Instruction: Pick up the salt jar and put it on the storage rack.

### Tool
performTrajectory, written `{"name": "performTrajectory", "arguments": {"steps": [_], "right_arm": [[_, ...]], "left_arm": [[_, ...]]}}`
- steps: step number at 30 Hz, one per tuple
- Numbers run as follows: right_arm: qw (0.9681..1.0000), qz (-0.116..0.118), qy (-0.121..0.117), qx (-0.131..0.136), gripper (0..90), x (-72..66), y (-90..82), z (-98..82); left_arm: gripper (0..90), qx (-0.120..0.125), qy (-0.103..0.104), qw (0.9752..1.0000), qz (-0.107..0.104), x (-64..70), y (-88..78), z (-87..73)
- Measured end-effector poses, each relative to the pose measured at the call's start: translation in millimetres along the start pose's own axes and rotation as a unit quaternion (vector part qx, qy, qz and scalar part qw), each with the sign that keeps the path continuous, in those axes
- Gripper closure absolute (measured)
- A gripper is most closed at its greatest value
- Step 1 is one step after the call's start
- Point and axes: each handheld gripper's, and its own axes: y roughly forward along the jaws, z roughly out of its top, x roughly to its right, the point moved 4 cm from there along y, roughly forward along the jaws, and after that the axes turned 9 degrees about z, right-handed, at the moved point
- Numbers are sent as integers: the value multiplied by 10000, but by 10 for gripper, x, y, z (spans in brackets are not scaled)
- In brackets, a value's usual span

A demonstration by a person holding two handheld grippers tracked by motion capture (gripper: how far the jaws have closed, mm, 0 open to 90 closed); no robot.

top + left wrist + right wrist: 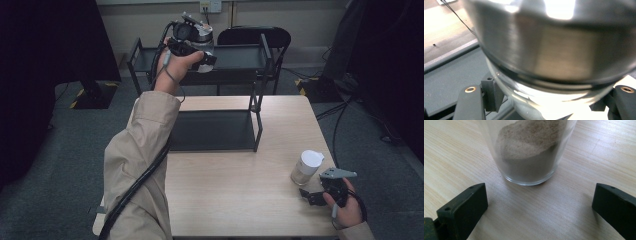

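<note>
My left gripper (201, 56) is raised over the left end of the black rack's top shelf (240, 57), shut on a glass jar with a metal lid (202, 36). In the left gripper view the brushed metal lid (554, 45) looms close, and the clear glass body (536, 100) sits between the two black fingers (471, 102). At the table's right front, my right gripper (312, 195) rests open, its jaws wide apart. Just beyond it stands a glass jar with a white lid (307, 167), holding grey-brown powder (529, 152), apart from the right gripper (539, 207).
The black two-tier rack stands at the back of the wooden table (240, 190), with a bare lower shelf (215, 131). A black chair (255, 35) stands behind it. Cables run over the grey floor at right (345, 115).
</note>
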Motion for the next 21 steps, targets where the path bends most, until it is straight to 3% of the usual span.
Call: {"name": "performTrajectory", "arguments": {"steps": [7, 21], "right_arm": [[10000, 0, 2, 0, 0, 0, 0, 0], [10000, 4, 3, -3, 0, 1, -1, 1]], "left_arm": [[308, -61, 11, 10000, 74, -22, 105, 94], [309, -137, -144, 9996, 207, -92, 320, 104]]}}
